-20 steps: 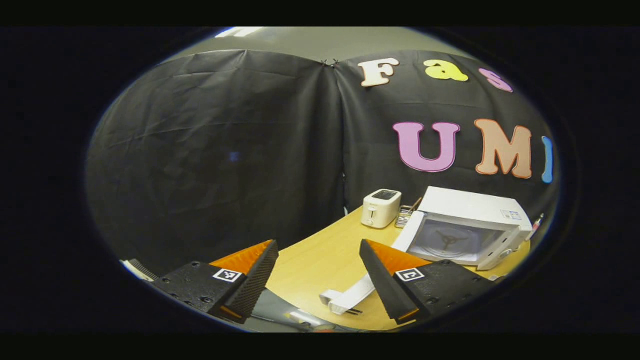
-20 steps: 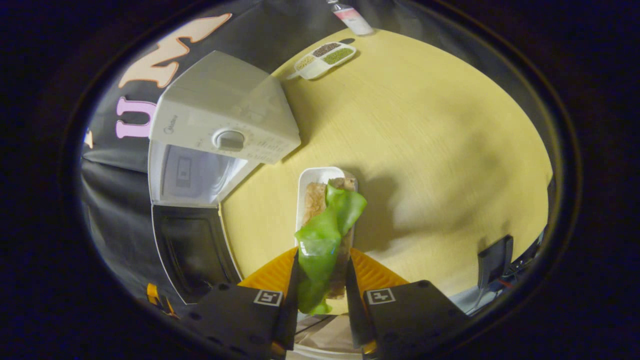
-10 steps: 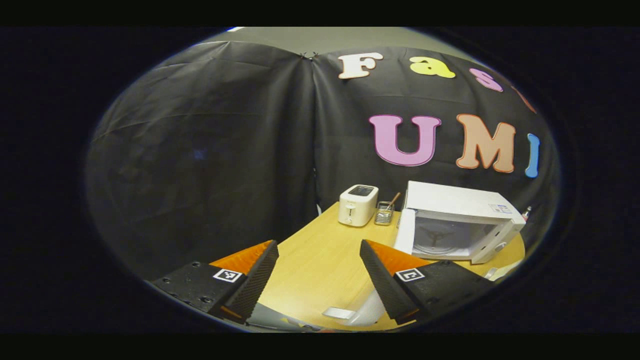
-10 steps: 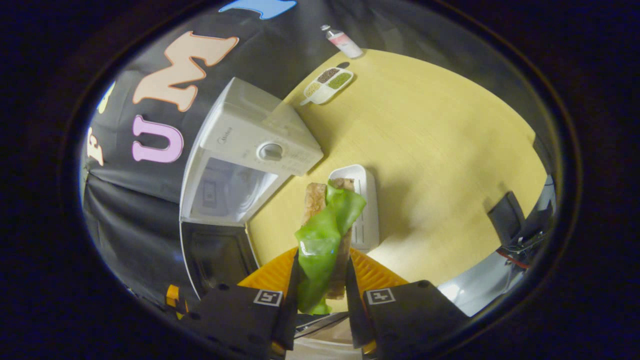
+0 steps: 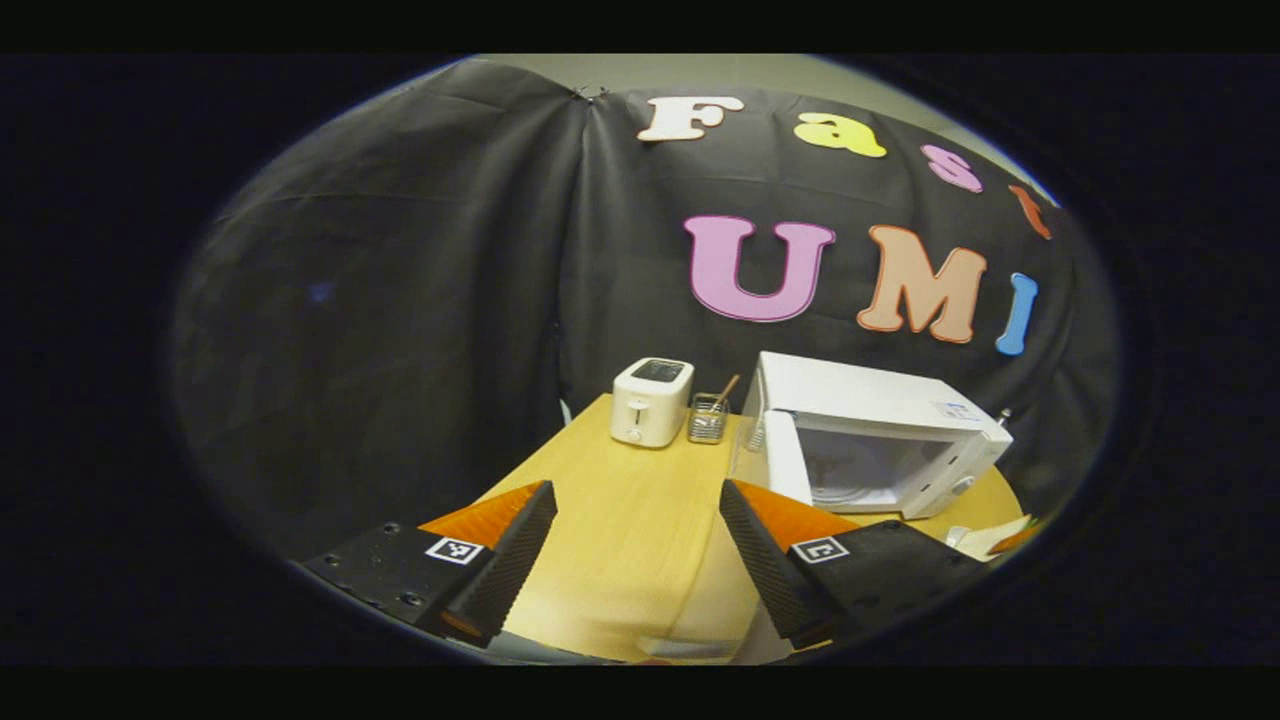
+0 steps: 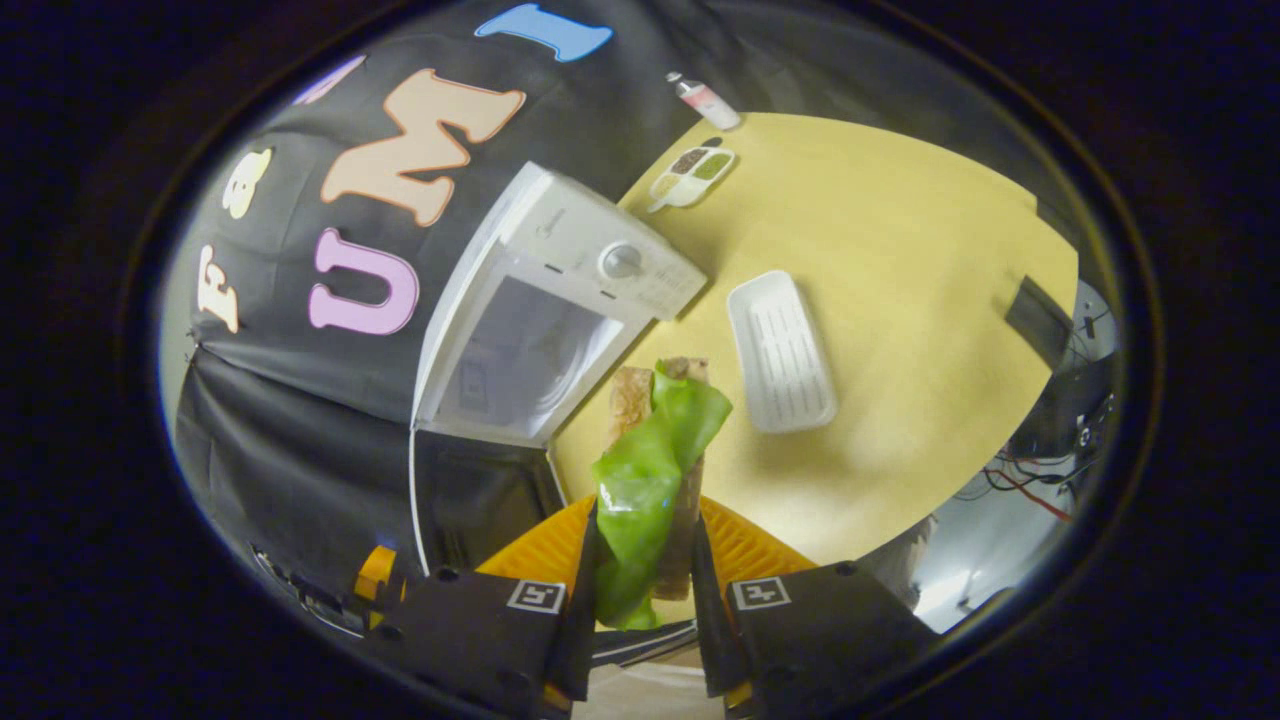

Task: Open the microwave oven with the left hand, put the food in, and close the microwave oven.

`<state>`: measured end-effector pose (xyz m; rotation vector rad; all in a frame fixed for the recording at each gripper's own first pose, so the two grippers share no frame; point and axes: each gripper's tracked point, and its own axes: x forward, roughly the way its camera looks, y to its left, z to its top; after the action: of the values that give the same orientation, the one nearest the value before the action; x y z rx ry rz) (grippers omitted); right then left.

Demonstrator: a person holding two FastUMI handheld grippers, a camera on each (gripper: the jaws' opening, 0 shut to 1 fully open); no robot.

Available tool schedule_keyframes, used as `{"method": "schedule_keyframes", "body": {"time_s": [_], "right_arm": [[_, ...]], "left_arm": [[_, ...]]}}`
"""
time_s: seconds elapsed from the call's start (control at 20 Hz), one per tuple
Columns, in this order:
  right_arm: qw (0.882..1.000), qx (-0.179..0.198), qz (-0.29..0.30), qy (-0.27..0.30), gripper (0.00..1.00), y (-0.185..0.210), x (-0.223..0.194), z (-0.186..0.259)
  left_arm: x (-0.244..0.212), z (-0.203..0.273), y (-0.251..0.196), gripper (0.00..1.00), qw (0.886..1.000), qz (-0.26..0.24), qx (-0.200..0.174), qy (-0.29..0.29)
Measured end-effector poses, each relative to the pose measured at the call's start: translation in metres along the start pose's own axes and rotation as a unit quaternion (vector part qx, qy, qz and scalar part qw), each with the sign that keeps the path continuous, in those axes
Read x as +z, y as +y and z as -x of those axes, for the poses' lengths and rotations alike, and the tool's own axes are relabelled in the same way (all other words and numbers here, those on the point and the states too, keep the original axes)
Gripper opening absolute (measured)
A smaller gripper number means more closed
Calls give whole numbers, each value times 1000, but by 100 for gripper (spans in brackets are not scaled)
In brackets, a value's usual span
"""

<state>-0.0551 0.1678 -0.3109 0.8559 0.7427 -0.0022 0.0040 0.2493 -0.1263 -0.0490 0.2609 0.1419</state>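
Note:
The white microwave oven stands on the wooden table with its door swung wide open and its cavity bare. My right gripper is shut on the food, a sandwich with brown bread and a green leaf, held in the air in front of the cavity. My left gripper hangs open with nothing between its fingers, well back from the microwave over the table's near left part.
A white toaster and a small wire holder stand left of the microwave. A white tray lies on the table right of the oven. A divided dish and a bottle stand at the far edge.
My right gripper lifted the sandwich off the white tray and carried it left towards the open oven. My left gripper drew back and turned, so the microwave looks smaller and farther.

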Motion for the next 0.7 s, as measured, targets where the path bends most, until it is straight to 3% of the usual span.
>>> {"method": "schedule_keyframes", "body": {"time_s": [0.5,0.7], "right_arm": [[993,106,40,14,45,124,-44,-83],[993,108,52,5,45,142,-36,-123]], "left_arm": [[-4,-9,16,96,999,-32,-33,4],[-6,-10,23,94,999,-30,-28,6]]}}
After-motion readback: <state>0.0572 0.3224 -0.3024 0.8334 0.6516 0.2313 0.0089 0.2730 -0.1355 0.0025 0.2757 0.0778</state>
